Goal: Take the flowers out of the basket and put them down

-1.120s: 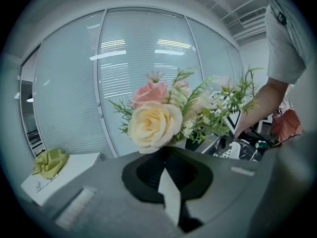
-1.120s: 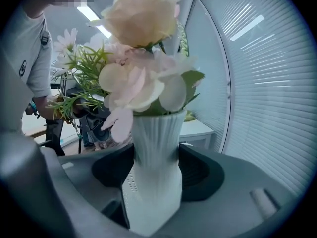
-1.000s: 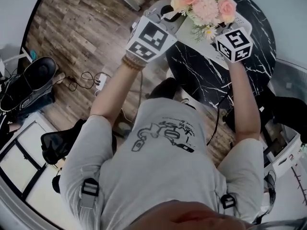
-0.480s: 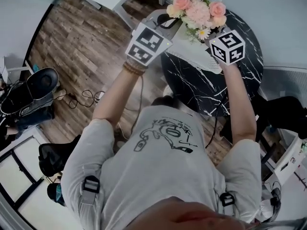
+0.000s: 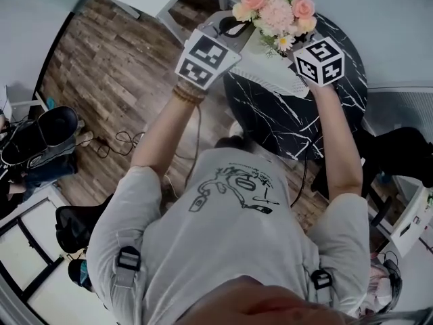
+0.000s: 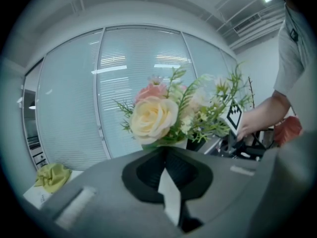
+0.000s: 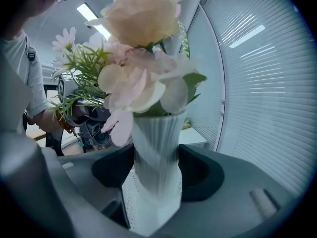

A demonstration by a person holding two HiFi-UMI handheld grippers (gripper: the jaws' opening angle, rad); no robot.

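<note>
Two hand-held grippers carry a white perforated basket [image 5: 269,72] between them. In the head view it shows over the far edge of a round black marble table [image 5: 298,124]. Pink, peach and cream flowers [image 5: 274,11] rise from the basket's far end, bunched in a white ribbed vase [image 7: 156,143]. The left gripper [image 6: 167,175] is clenched on a thin white edge, apparently the basket's rim, which stands upright between its closed jaws. The right gripper [image 7: 156,175] has its jaws set wide around the vase, with the dark pads against its sides. A strip of the basket's perforated wall shows beside the vase's foot. Wood-plank floor [image 5: 101,66] stretches away to the person's left. Slatted window blinds fill the background behind the blooms in both gripper views.
</note>
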